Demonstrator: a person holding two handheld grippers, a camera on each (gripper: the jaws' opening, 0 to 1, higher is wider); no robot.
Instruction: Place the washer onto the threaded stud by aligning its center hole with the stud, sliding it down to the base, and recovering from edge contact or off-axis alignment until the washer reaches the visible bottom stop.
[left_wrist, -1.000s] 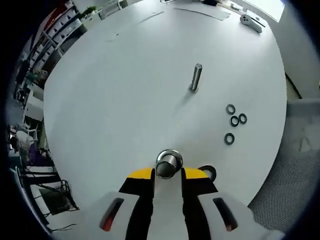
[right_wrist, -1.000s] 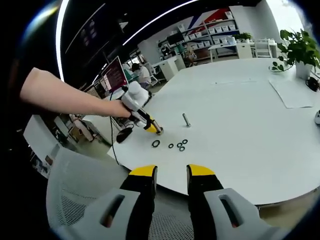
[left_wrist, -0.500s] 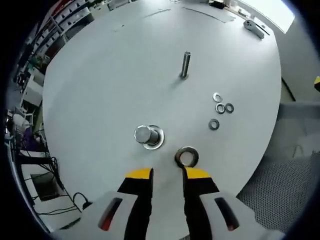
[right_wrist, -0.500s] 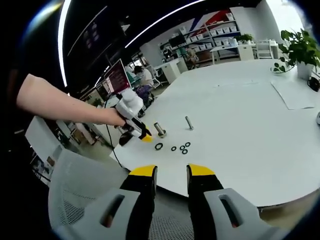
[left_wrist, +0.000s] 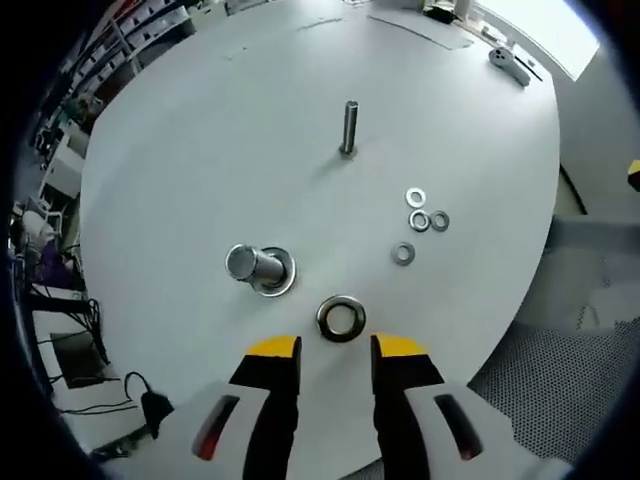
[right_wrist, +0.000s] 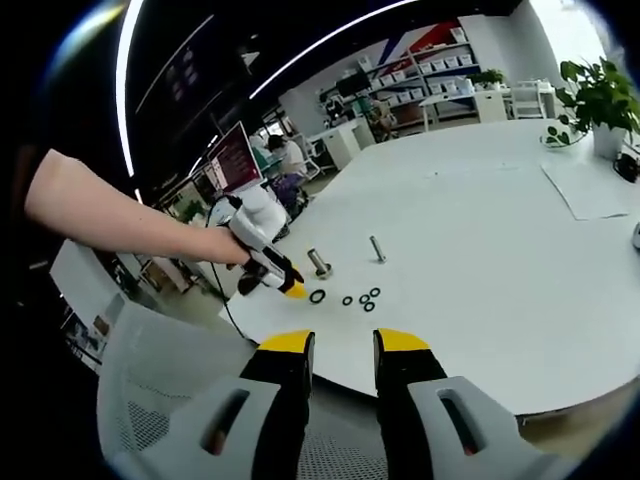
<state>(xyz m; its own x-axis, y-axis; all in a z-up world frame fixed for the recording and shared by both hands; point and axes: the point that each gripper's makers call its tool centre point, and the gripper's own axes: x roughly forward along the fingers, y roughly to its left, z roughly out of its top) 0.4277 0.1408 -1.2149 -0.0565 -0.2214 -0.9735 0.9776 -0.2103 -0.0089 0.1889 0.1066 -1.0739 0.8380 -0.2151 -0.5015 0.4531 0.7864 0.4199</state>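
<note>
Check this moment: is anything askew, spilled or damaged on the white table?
Nothing stands out. The large stud and thin stud stand on the table; the large washer and four small washers lie flat.

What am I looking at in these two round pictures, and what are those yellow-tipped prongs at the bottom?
No robot here: a person holds a grasping tool in each hand, and a fisheye camera rides on each, looking out along its two yellow-tipped prongs.

In the left gripper view, the left tool is open and empty, just short of a large washer lying flat on the white table. Beside it stands a thick stud on a round base, further off a thin stud, and to the side four small washers.

The right gripper view is taken from off the table's edge. The right tool is open and empty too. It shows the person's arm holding the left tool over the same parts.
</note>
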